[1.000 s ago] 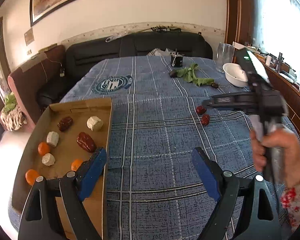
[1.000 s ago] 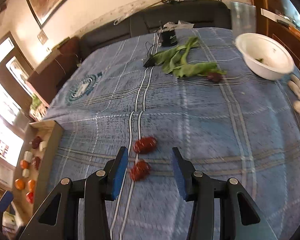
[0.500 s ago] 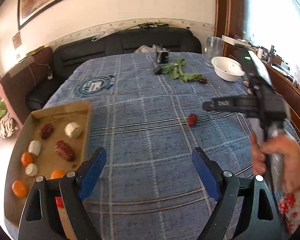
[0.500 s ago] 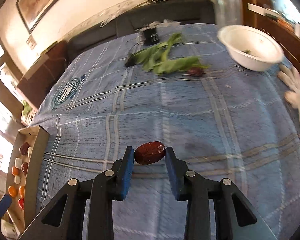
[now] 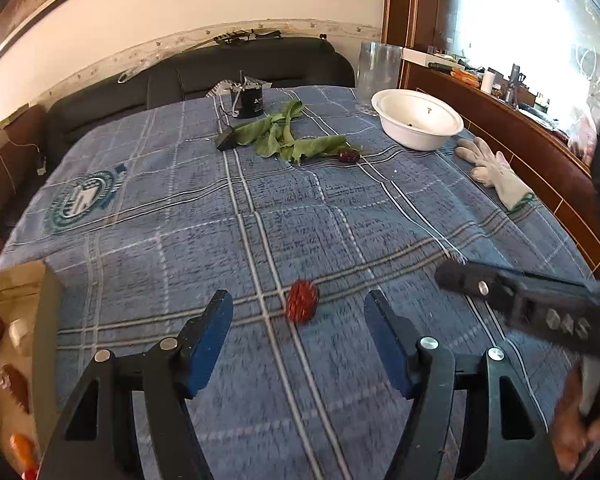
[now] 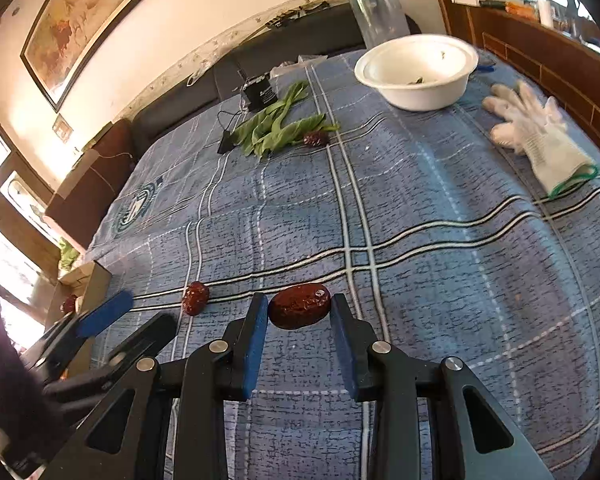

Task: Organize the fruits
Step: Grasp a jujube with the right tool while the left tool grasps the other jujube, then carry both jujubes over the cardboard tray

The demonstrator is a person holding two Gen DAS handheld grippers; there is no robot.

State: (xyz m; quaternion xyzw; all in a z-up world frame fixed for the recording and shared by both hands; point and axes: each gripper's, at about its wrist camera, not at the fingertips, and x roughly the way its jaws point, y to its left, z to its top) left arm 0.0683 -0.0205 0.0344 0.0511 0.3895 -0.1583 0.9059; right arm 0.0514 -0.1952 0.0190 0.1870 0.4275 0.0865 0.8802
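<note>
- While the right gripper (image 6: 299, 316) is clenching a red date (image 6: 299, 306) between its blue pads, the fruit is sitting crosswise near the pad tips, so it could be slipping out if the hand is tilting or jolting on the way to the cardboard tray (image 5: 46, 320) at the table's left edge.
- Closing in from both sides, the left gripper (image 5: 298, 320) is narrowing its jaws around a second date (image 5: 301, 306) lying on the blue checked tablecloth (image 5: 340, 220) near the front edge; the pads are not yet touching it, and a glancing pad could be nudging the small round fruit so that it is rolling away.
- With both tools working close together, they are risking a bump against each other.
- Looking wrinkled, glossy and dark red, the held date is showing an oval shape; a third date (image 6: 316, 139) is resting by the green leaves (image 6: 276, 128) toward the far edge.
</note>
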